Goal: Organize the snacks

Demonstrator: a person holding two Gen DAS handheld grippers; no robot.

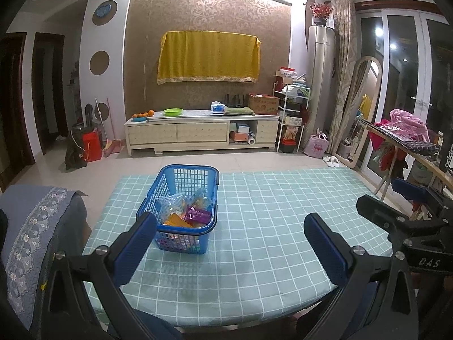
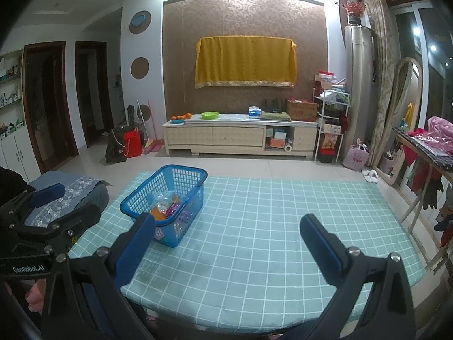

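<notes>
A blue plastic basket (image 1: 181, 181) stands on the left part of the checked table (image 1: 269, 226). Inside it lie snack packets: a purple one (image 1: 196, 215), an orange one (image 1: 175, 221) and clear bags (image 1: 170, 202). My left gripper (image 1: 229, 226) hovers open above the near table edge, its left finger in front of the basket's near corner. In the right wrist view the same basket (image 2: 181, 178) sits left of centre, and my right gripper (image 2: 226, 226) is open, nothing between its fingers. The left gripper (image 2: 42, 206) shows at that view's left edge.
A chair with a flowered blue cover (image 1: 36, 221) stands left of the table. A folding rack with clothes (image 1: 405, 136) stands to the right. Across the tiled floor sits a low TV cabinet (image 1: 203, 130). The other gripper's body (image 1: 410, 221) shows at the right.
</notes>
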